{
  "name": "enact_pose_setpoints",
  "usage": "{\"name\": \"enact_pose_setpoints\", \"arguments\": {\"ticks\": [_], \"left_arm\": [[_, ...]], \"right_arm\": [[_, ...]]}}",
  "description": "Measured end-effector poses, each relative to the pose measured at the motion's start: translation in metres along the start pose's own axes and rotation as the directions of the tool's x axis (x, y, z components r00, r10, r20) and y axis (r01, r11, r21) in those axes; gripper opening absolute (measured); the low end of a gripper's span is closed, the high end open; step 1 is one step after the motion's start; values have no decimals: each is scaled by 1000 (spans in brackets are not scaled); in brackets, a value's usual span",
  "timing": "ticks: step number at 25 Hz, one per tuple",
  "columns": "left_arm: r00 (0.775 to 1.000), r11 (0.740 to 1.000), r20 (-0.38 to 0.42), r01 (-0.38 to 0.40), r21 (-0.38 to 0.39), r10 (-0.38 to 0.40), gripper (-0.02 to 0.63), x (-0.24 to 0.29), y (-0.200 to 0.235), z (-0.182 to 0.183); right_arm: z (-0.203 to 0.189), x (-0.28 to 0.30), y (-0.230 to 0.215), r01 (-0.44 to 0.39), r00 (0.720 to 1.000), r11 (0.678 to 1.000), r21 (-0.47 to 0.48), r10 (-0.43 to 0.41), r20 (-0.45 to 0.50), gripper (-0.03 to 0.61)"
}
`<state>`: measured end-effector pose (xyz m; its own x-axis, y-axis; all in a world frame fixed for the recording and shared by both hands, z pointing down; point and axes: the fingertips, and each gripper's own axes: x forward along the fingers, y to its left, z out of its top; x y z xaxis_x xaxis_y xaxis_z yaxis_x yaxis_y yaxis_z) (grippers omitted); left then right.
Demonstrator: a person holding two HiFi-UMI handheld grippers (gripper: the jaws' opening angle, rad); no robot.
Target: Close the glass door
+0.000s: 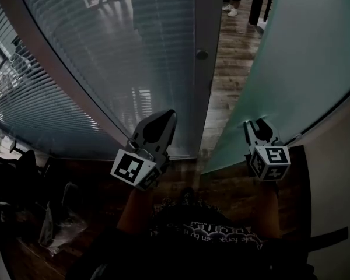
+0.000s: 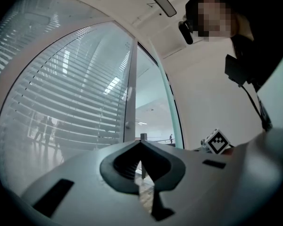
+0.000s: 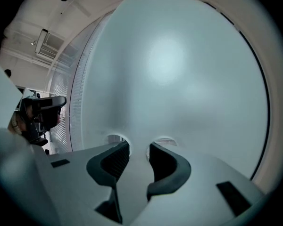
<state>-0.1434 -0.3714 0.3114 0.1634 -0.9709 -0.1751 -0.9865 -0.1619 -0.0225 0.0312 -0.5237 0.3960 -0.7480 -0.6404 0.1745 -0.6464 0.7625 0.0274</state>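
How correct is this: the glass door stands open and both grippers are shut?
Only the left gripper is shut. The right gripper is open: the right gripper view shows its jaws apart, facing the glass door, which does stand open.

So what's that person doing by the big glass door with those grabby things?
A person at a doorway holds a gripper in each hand. The right gripper, jaws apart, is right up against the pale frosted glass door. That door stands open, and brown wooden floor shows through the gap. The left gripper, jaws together and empty, points towards the glass wall with slatted blinds. The door is not closed yet.
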Motion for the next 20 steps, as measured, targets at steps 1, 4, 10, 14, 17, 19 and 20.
{"name": "enact_pose_setpoints", "arguments": {"ticks": [1, 4, 10, 14, 17, 19, 20], "left_arm": [[1000, 1000, 1, -3, 1, 3, 2, 1, 4, 0], [1000, 1000, 5, -14, 2, 14, 2, 5, 14, 1], [999, 999, -5, -34, -4, 34, 2, 11, 35, -1], [999, 999, -7, -35, -11, 34, 2, 17, 48, 1], [999, 999, -8, -34, -14, 34, 2, 20, 56, 1], [999, 999, -10, -30, -17, 30, 2, 23, 60, -3], [1000, 999, -12, -26, -18, 26, 2, 24, 62, -5]], "right_arm": [[1, 4, -1, 1, 1000, 1000, 2, -1, -1, 126], [4, 17, -2, 3, 1000, 1000, 9, -3, -3, 126], [14, 45, -3, 1, 1000, 1000, 13, -1, -4, 126], [21, 65, -3, 3, 1000, 1000, 13, -3, -7, 126], [27, 77, -2, 6, 1000, 1000, 15, -6, -17, 126], [27, 86, -2, 7, 1000, 1000, 15, -7, -15, 126], [27, 90, -2, 8, 1000, 1000, 15, -7, -14, 126]]}}
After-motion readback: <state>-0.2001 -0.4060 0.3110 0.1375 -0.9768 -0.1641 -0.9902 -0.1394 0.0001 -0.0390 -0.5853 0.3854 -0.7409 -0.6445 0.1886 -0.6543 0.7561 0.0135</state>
